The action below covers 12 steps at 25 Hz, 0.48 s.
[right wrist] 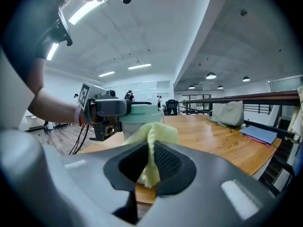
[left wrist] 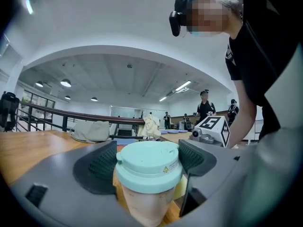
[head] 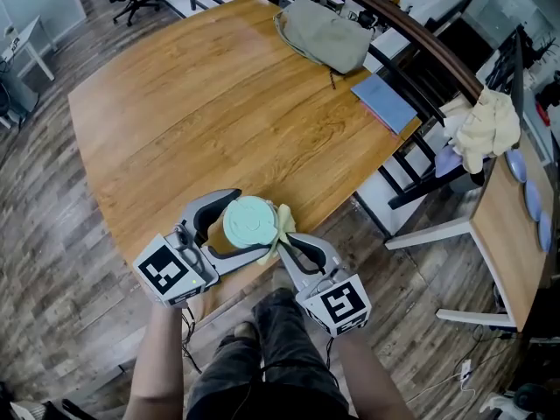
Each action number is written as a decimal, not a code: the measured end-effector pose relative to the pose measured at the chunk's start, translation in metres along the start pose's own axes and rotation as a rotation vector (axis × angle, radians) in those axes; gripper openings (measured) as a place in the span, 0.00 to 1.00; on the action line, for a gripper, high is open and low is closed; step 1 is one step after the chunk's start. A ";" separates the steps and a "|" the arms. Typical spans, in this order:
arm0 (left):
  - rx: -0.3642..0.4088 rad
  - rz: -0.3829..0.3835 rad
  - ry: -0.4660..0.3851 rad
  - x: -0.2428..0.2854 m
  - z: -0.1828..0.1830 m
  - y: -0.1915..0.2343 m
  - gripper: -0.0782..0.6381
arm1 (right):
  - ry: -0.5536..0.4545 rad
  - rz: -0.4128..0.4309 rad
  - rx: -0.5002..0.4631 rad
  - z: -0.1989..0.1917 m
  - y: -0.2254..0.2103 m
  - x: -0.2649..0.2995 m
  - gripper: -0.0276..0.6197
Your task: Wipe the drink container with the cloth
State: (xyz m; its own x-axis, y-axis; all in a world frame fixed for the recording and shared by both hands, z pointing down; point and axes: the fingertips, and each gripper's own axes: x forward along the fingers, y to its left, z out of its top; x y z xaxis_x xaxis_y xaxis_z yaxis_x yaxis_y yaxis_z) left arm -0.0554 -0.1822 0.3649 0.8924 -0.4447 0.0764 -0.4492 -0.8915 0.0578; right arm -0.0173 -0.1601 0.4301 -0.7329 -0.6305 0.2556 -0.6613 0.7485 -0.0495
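Observation:
The drink container (head: 248,223) is a clear cup with a mint-green lid (left wrist: 148,165), standing near the table's front edge. My left gripper (head: 229,226) is shut on the cup, its jaws on either side just under the lid (right wrist: 140,111). A pale yellow cloth (head: 284,224) is pinched in my right gripper (head: 287,239), which is shut on it. In the right gripper view the cloth (right wrist: 150,145) rises between the jaws and lies against the cup's right side. The right gripper's marker cube (left wrist: 214,127) shows behind the cup in the left gripper view.
The wooden table (head: 219,103) carries a grey bag (head: 324,33) and a blue folder (head: 383,101) at its far right corner. A black railing (head: 420,51) runs beyond it. A second desk (head: 507,226) with a cream cloth heap (head: 486,128) stands to the right.

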 end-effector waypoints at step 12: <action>0.104 0.405 0.099 -0.008 -0.003 -0.004 0.67 | -0.027 0.030 0.004 0.004 -0.003 0.003 0.11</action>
State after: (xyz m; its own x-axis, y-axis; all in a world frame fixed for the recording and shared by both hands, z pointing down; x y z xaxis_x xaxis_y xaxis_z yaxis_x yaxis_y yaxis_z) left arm -0.0611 -0.1743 0.3672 0.6342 -0.7547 0.1681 -0.7512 -0.6529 -0.0972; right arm -0.0183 -0.1649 0.4276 -0.7566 -0.6128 0.2280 -0.6393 0.7666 -0.0608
